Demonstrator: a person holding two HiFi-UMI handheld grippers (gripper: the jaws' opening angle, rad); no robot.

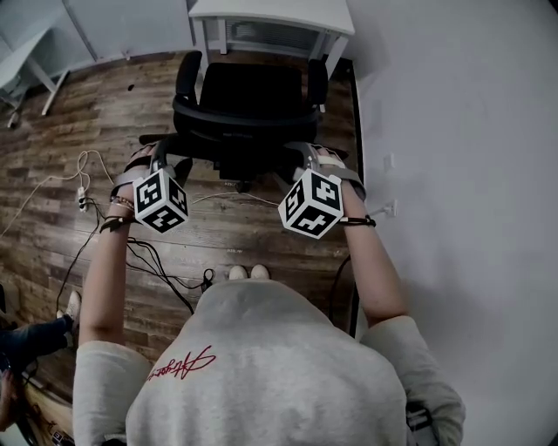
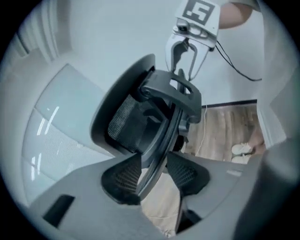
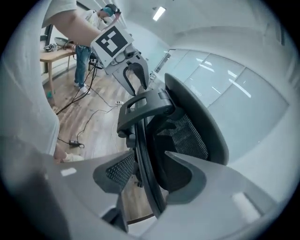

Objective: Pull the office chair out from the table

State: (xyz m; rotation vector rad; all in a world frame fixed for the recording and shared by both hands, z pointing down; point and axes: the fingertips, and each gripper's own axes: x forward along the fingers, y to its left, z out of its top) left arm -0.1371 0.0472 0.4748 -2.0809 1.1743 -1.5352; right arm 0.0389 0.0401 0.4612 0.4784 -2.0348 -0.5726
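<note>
Office chair [image 1: 248, 100] before the table [image 1: 270, 13], left gripper [image 1: 159, 161] and right gripper [image 1: 310, 158] at its backrest's two ends.

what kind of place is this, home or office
Most likely an office or lab workspace: a black mesh-backed office chair at a white table, loose cables trailing over the wood-look floor, and large glass panels behind the chair.

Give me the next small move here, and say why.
Probably lift both grippers off the backrest: the left gripper and right gripper stand open astride its rim, pressing nothing, and the office chair already seems clear of the table.
</note>
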